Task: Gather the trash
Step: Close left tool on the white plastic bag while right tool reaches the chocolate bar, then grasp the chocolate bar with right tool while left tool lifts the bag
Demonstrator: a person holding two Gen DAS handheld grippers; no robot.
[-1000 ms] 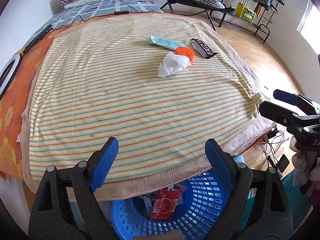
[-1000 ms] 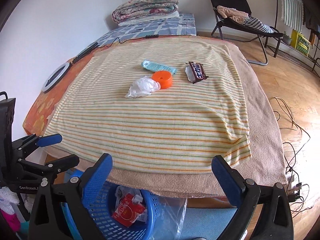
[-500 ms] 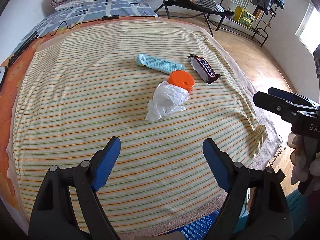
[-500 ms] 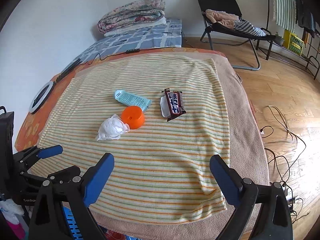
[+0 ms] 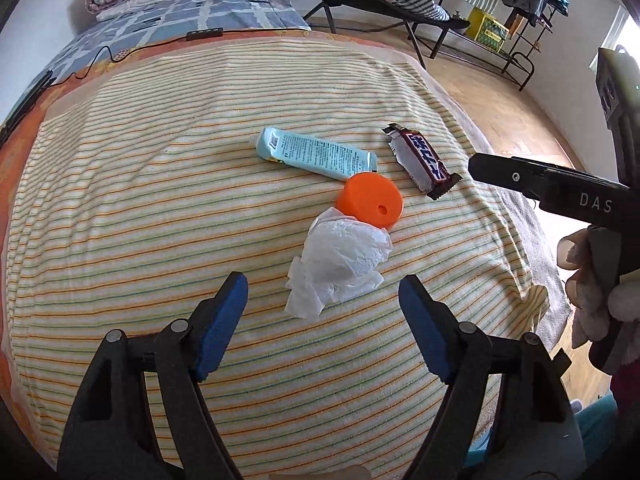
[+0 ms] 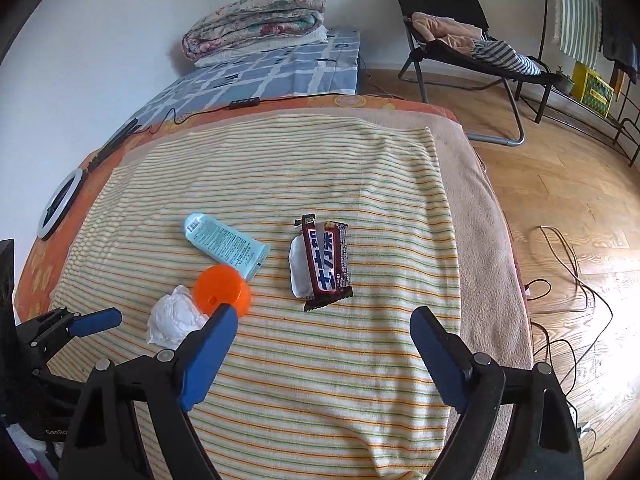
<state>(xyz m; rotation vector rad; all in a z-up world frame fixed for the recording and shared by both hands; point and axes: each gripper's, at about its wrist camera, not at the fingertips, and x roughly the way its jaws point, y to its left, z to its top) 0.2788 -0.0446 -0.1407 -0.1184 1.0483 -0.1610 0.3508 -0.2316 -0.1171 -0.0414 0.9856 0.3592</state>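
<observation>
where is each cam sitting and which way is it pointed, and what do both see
Left wrist: sits on the left gripper, low over the striped towel, aimed at the crumpled tissue; its own open blue-padded fingers show, plus the right gripper at the right edge.
Right wrist: sits on the right gripper, a little to the right, aimed at the candy wrapper; its open fingers show, and the left gripper at lower left.
Shared: tissue, orange lid, light blue tube, wrapper, towel, folding chair.
</observation>
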